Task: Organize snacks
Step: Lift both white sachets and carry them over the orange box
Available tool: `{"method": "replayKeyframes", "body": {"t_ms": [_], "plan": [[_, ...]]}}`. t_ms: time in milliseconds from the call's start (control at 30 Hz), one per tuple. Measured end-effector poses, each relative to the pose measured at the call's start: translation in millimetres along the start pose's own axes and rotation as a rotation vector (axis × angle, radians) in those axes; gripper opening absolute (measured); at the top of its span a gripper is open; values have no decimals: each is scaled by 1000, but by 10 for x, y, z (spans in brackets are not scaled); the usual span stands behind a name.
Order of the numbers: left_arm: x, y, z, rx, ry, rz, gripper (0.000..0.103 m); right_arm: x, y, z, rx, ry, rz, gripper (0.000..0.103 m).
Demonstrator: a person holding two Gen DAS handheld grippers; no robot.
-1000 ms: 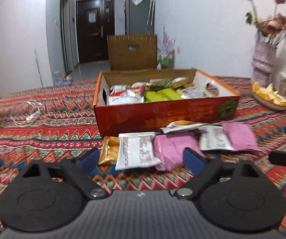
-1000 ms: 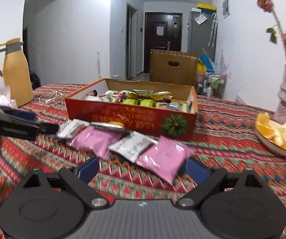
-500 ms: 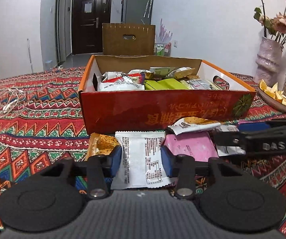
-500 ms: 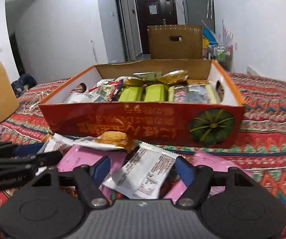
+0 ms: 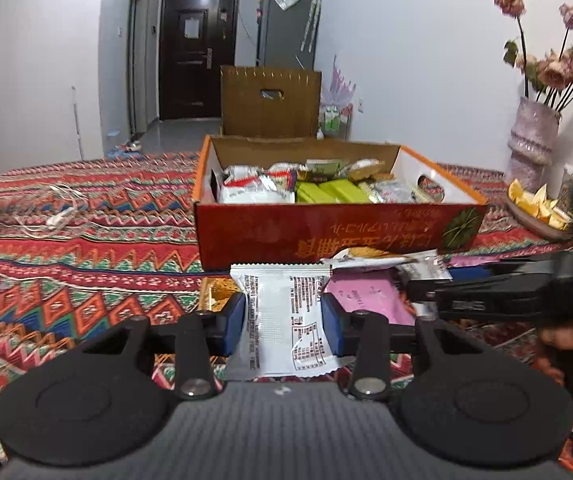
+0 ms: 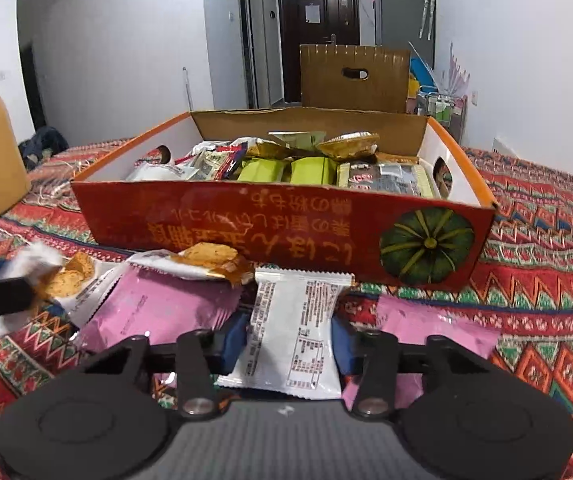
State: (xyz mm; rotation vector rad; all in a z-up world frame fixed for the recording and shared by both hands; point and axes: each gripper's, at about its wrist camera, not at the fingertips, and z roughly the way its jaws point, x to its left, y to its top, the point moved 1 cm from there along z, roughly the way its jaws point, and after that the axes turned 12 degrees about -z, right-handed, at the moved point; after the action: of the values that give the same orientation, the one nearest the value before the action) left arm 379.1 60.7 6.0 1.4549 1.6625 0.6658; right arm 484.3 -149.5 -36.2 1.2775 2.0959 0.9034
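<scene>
Two grippers — white packets (apparently pinched)

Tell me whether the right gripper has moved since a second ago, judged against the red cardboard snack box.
Yes. The right gripper has moved toward the red cardboard snack box, which looms larger now; its jaws are closing around a white snack packet.

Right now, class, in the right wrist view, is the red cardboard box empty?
No. The red cardboard box holds many packets, including green packets side by side and gold-wrapped snacks behind them.
</scene>
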Motion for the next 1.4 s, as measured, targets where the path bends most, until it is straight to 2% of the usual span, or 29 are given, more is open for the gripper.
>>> {"method": "replayKeyframes", "body": {"t_ms": [67,133,200,400,533,700,833,967,1133,1400], "plan": [[-50,-14,-129,-9,13,6,41,45,21,62,-3,-17,-29,48],[-103,-29,-287,-20,24,1,41,67,30,20,4,-9,-22,37],[-148,-61,-492,-30,28,-6,41,96,6,-144,-11,15,-17,37],[-272,-244,-1125,-74,41,1,41,263,-287,-1028,-98,49,-39,37],[-331,-412,-1514,-97,23,-39,41,370,-589,-1634,-150,59,-23,37],[-371,-627,-1890,-118,28,-58,41,424,-1032,-2351,-203,34,8,37],[-400,-797,-2129,-130,30,-61,41,446,-1294,-2758,-215,3,1,37],[-445,-937,-2290,-128,25,-60,41,459,-1458,-2954,-220,-8,8,37],[-496,-993,-2346,-126,23,-43,41,480,-1554,-3011,-221,-7,10,37],[-515,-872,-2247,-133,16,-38,41,473,-1423,-2919,-237,15,-3,38]]}}
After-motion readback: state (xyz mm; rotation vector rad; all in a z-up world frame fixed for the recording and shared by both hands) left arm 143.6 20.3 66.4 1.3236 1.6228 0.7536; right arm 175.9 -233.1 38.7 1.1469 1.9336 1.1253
